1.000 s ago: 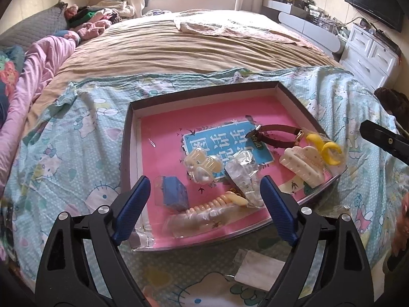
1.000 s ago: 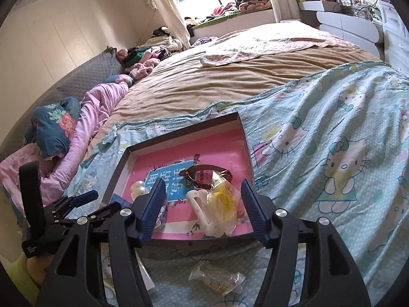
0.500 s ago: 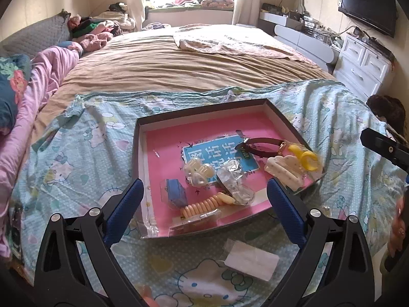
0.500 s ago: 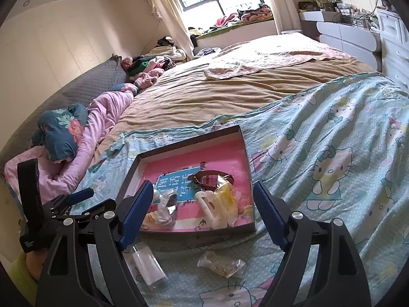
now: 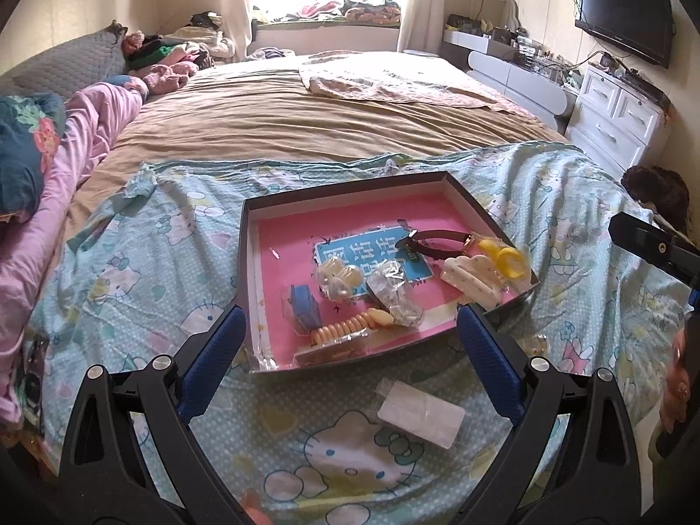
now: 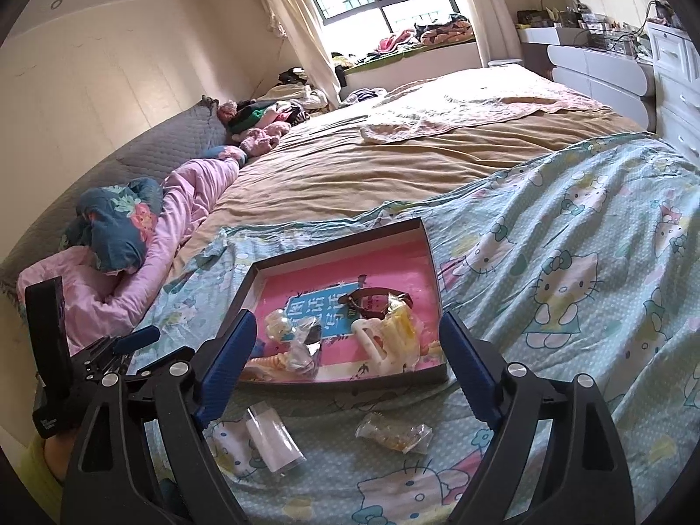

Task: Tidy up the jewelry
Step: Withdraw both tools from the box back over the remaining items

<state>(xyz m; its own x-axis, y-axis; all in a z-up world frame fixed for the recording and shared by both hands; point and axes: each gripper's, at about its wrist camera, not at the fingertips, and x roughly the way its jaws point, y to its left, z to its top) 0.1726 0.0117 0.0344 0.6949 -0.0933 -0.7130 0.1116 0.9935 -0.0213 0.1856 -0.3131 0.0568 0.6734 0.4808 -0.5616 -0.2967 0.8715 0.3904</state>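
Blue-padded jaws of both the left gripper [image 5: 348,352] and right gripper [image 6: 348,365] stand spread and empty short of the tray's [image 5: 245,262] near edge; advise a low approach to the loose bagged trinket [image 6: 393,432] on the bedsheet [image 6: 590,227] outside it.

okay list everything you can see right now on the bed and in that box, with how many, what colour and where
box: 1, dark rim, pink inside, on the sheet
blue card: 1, blue, flat in the box
watch: 1, dark red strap, far right of the box
yellow ring: 1, yellow, right corner of the box
white hair claw: 1, cream, beside the yellow ring
coil hair tie: 1, peach, near edge of the box
blue item in wrap: 1, blue, left part of the box
white packet: 1, white, on the sheet before the box
clear bag: 1, clear with yellowish bits, on the sheet
left gripper: 1, black with blue pads, open
right gripper: 1, black with blue pads, open
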